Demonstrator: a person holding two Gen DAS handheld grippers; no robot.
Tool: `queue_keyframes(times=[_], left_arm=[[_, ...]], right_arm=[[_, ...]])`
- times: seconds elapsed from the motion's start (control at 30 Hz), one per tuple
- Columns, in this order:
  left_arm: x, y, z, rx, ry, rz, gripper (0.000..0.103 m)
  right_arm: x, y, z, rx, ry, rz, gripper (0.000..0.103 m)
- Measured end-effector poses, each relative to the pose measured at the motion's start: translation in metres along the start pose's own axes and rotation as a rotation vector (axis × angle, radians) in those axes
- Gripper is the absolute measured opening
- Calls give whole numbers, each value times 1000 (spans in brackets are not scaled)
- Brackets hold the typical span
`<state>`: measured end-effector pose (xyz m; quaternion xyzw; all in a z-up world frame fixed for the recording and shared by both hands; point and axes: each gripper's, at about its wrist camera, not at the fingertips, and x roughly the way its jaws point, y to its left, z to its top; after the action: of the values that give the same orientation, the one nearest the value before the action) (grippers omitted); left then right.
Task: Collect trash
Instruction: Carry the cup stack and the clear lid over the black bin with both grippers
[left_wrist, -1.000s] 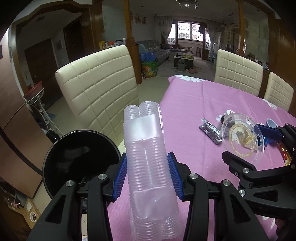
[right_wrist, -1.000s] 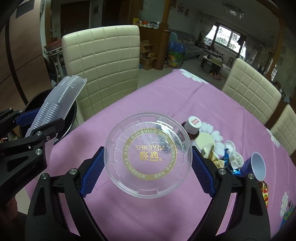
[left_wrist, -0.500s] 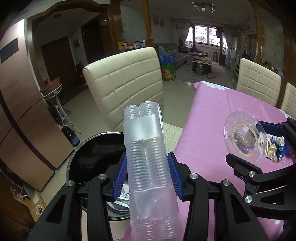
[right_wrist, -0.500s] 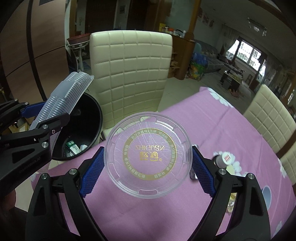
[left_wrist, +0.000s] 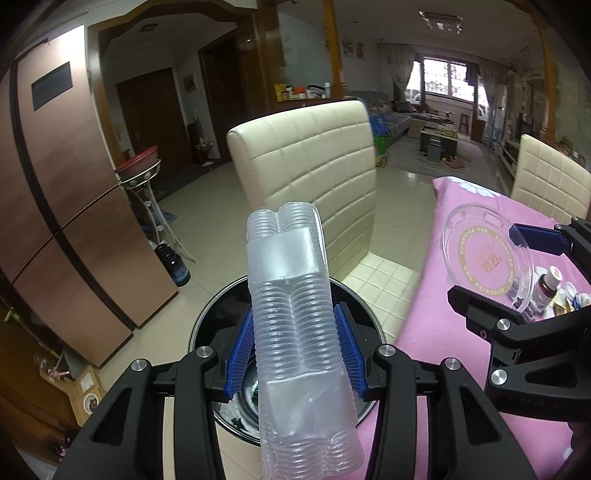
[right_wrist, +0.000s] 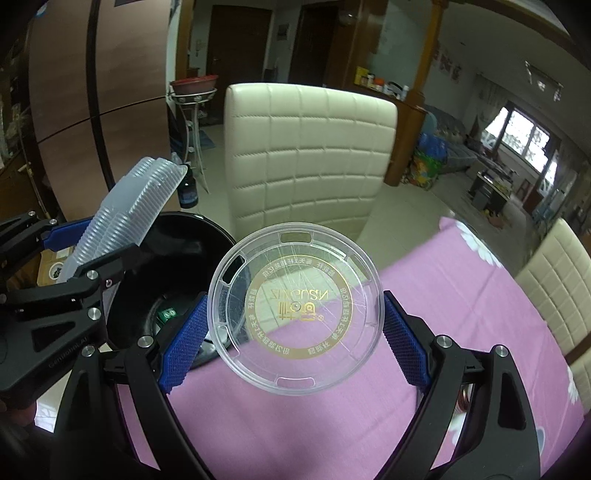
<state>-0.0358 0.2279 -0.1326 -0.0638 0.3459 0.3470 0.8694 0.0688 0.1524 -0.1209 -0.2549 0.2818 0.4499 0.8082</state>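
The left gripper (left_wrist: 295, 347) is clamping its blue pads (left_wrist: 241, 350) against the sides of a ribbed clear plastic tray (left_wrist: 295, 325), while the right gripper (right_wrist: 293, 328) is pinching a round clear lid (right_wrist: 293, 314) by its rim.

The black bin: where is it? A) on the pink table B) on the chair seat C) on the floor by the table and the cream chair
C: the black bin sits low on the tiled floor, beside the pink table and near the cream chair.
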Motion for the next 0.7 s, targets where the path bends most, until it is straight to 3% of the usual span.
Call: queue_keyframes(times=[0.7], left_arm=[[7, 26, 10, -54, -11, 49, 44]], right_arm=[[19, 24, 35, -41, -61, 42, 88]])
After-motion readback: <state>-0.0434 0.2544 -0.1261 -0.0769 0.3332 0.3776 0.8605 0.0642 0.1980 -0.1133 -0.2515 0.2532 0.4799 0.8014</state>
